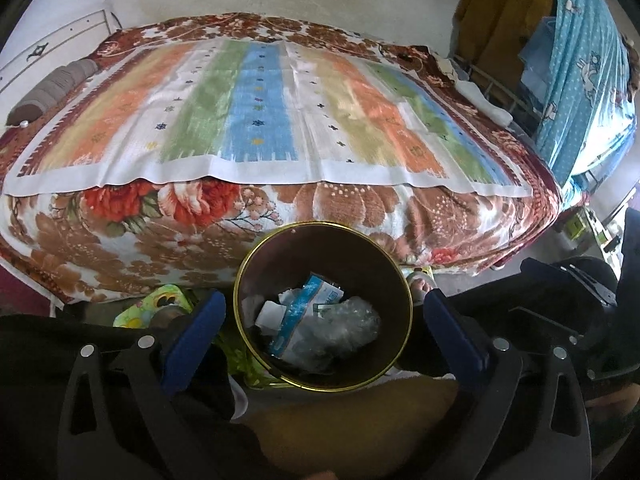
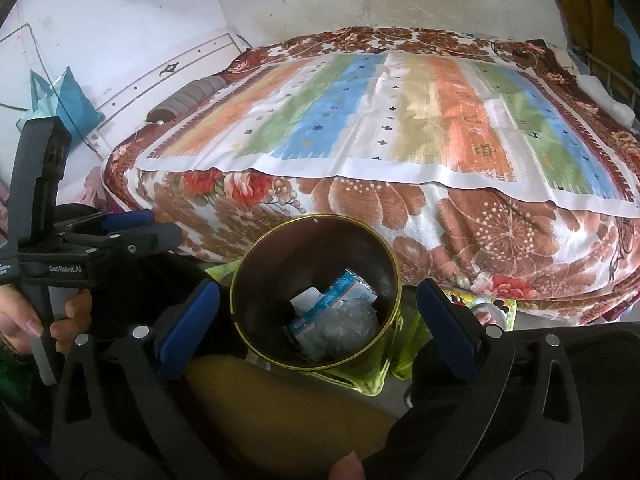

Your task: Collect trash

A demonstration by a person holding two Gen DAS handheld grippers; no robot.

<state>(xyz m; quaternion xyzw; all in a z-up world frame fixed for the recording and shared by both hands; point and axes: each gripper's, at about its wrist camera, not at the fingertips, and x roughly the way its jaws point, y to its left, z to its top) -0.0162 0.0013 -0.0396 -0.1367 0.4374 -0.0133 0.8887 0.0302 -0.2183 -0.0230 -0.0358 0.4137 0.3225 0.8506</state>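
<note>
Left wrist view shows my left tongs (image 1: 322, 322) spread wide apart, with nothing pinched between the blue pads (image 1: 192, 344); the round bin (image 1: 256, 264) with the gold rim sits right between them on the floor; inside the bin lies the trash: a blue and white wrapper (image 1: 298, 320), a crumpled clear bag (image 1: 352, 320) beside it and a bit of white paper (image 1: 270, 314); just behind the bin is the bed (image 1: 160, 240) with its flower blanket, and a striped cloth (image 1: 260, 120) lies flat on top of the bed; a brown rolled pillow (image 1: 52, 88) rests on the far left side of the bed; right of the bin I can see my right tongs' black frame (image 1: 568, 292)

Right wrist view shows my right tongs (image 2: 318, 326) wide apart too, holding nothing; the bin (image 2: 256, 280) sits between these pads (image 2: 448, 332), with the same trash down in its bottom; left of the bin is my other tool (image 2: 80, 240) with my hand (image 2: 24, 320) around its handle; a green see-through thing (image 2: 372, 364) touches the bin's near right side, and I cannot tell what it is; the bed (image 2: 440, 232) is close behind the bin
</note>
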